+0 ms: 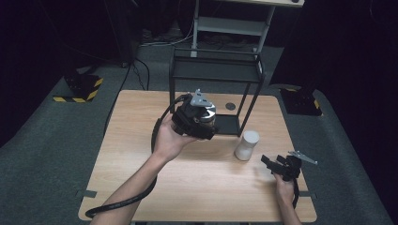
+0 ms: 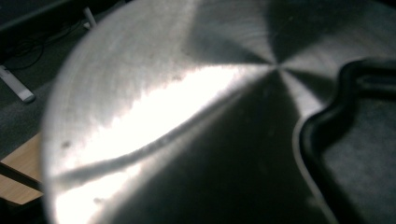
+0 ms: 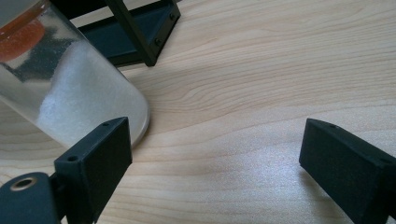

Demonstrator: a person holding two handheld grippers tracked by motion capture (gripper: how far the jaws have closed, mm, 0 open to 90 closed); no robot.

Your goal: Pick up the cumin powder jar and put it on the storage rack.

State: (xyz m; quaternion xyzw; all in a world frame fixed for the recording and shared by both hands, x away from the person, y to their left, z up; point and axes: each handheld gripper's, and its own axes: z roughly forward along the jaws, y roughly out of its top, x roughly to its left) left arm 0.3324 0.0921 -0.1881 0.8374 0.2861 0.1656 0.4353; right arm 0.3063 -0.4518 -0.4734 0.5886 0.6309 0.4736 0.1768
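While the left gripper (image 1: 206, 123) hangs up over the far middle of the table (image 1: 141, 164), its jaws are clamped down about as tight as they go on a shiny steel container (image 1: 208, 114). From the high view you just get a sliver of that metal poking out past the black gripper body, right in front of the black metal rack (image 1: 213, 70) at the table's back edge. The left gripper view is basically a wall of brushed steel (image 2: 187, 116), a round flat face with the grain fanning out from 1 spot, plus a curvy black piece (image 2: 327, 140) on the right. Looks like the round end faces the camera, so the long axis would run roughly along the gripper's line, but I can't tell that for sure.

Right gripper (image 1: 272, 165) is down low near the right front edge, in the person's right hand (image 1: 284, 190), jaws spread wide with bare wood between them. Nothing gripped. It points left toward a frosted white cylinder (image 1: 247, 145) that stands upright on the table, long axis vertical, close to the rack's foot. In the right gripper view that cylinder (image 3: 70, 93) sits just past the left jaw, near but not pinched.
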